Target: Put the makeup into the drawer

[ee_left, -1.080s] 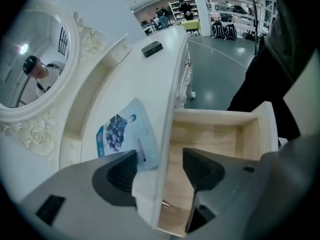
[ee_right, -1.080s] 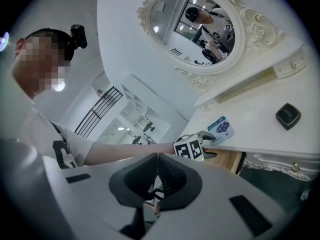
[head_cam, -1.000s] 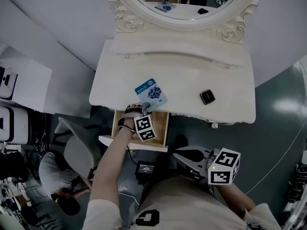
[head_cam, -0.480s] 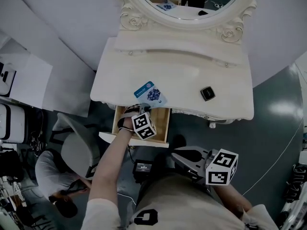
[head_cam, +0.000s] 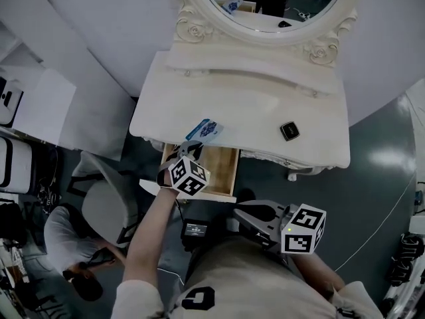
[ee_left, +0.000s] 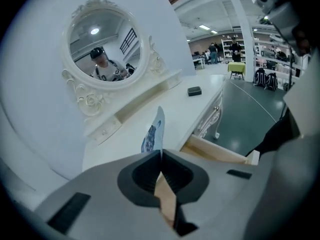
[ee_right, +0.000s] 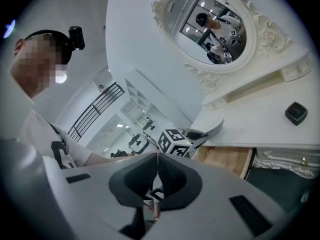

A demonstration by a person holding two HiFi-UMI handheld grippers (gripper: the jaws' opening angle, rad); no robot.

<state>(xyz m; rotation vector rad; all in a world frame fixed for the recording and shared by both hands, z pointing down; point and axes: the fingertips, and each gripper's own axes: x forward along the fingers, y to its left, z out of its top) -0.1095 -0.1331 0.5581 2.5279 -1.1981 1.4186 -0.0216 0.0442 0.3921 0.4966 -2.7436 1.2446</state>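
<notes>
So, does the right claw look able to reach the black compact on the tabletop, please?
Probably yes: the black compact sits alone on bare tabletop, nothing stands between it and the right claw, which is shut and empty, so it must open first.

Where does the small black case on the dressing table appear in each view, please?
Head view: black case on the tabletop, right of centre.
Left gripper view: black case above centre, slightly right.
Right gripper view: black case at right edge.
Shared landmark: oval mirror.
</notes>
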